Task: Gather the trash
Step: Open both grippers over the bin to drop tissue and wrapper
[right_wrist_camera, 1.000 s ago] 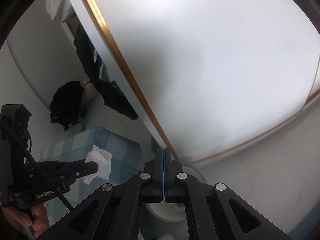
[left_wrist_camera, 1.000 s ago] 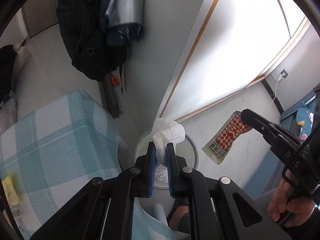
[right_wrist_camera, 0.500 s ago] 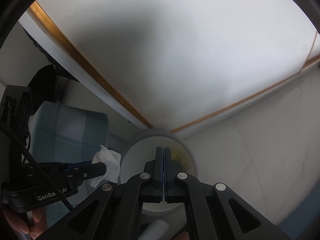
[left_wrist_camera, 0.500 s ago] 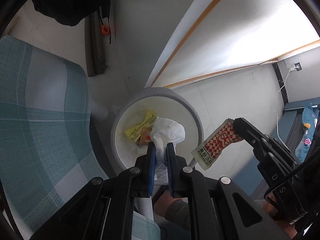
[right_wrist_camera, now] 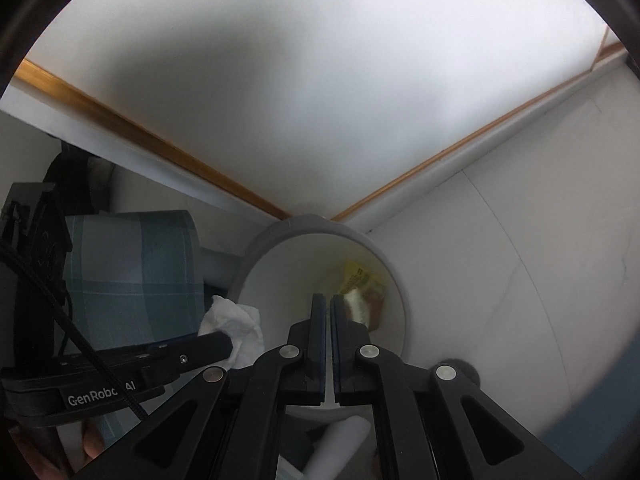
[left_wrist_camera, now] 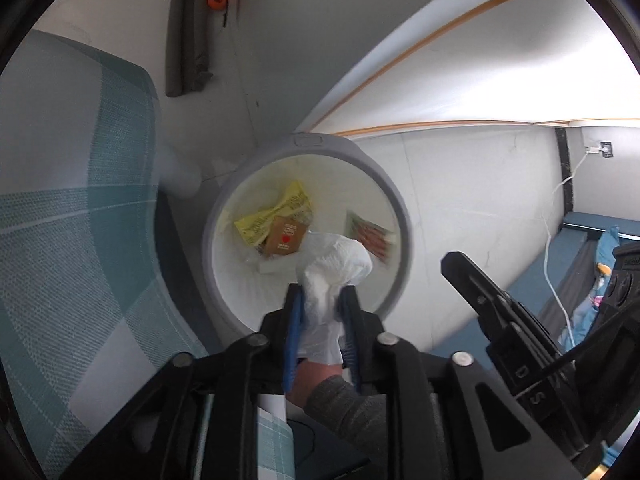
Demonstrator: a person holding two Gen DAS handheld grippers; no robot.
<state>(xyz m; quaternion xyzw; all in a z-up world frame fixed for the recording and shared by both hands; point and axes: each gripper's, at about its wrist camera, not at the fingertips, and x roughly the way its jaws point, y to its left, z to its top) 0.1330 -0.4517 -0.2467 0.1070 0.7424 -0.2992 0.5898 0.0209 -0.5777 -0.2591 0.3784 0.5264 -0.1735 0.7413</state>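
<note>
Setting: white tiled floor [left_wrist_camera: 460, 184] running under a gold-trimmed white wall; teal checked tablecloth [left_wrist_camera: 80, 208] hanging at left.
Bin: round grey-rimmed white waste bin [left_wrist_camera: 404, 240], already holding wrappers.
Tissue: crumpled white paper tissue [left_wrist_camera: 332, 276], light, soft, crushable; any fold is serving as a hold; long axis pointing forward over the bin mouth.
Left gripper [left_wrist_camera: 320, 300]: jaws just opening, tissue between them, pads barely touching.
Right gripper [right_wrist_camera: 329, 308]: hovering over the bin, nearly closed, empty.
</note>
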